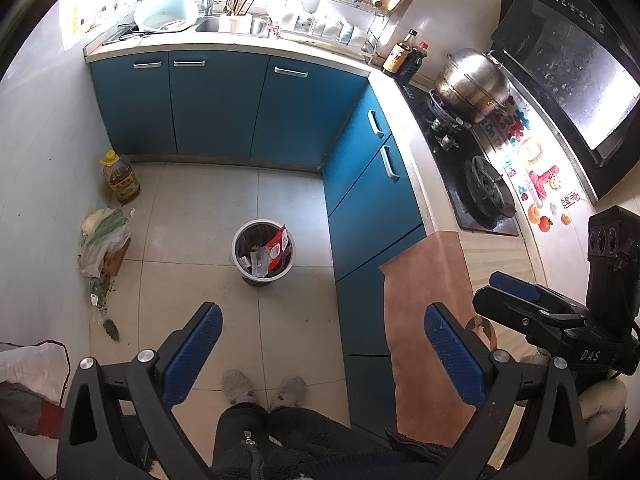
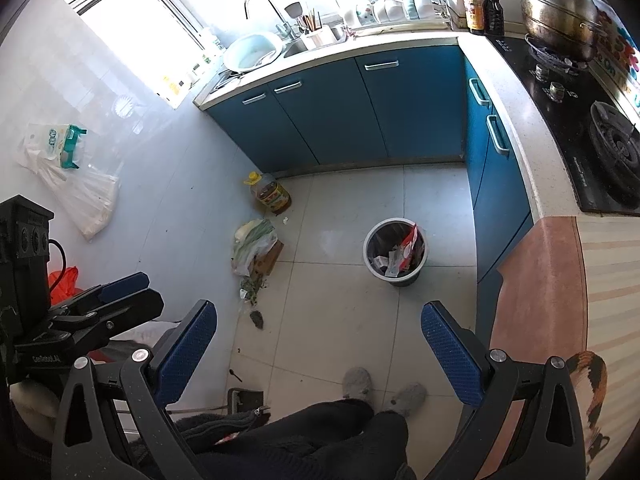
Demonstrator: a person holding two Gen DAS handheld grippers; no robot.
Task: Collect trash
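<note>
the bin (image 1: 263,251) stands on the floor (image 1: 288,200) near the blue cabinets, holding a red packet (image 1: 278,245) and paper scraps. both the left hand-held gripper (image 1: 322,354) and right hand-held gripper (image 2: 320,354) hang spread and empty above the floor.

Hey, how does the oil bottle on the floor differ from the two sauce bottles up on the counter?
The oil bottle is squat, with a yellow cap and handle and clear sides showing amber oil; the two sauce bottles are slim, dark and tall-necked. The oil bottle stands alone on the floor tiles against the wall, while the sauce bottles stand side by side in the counter corner near the steel pot. All stand upright, capped and labelled.
</note>
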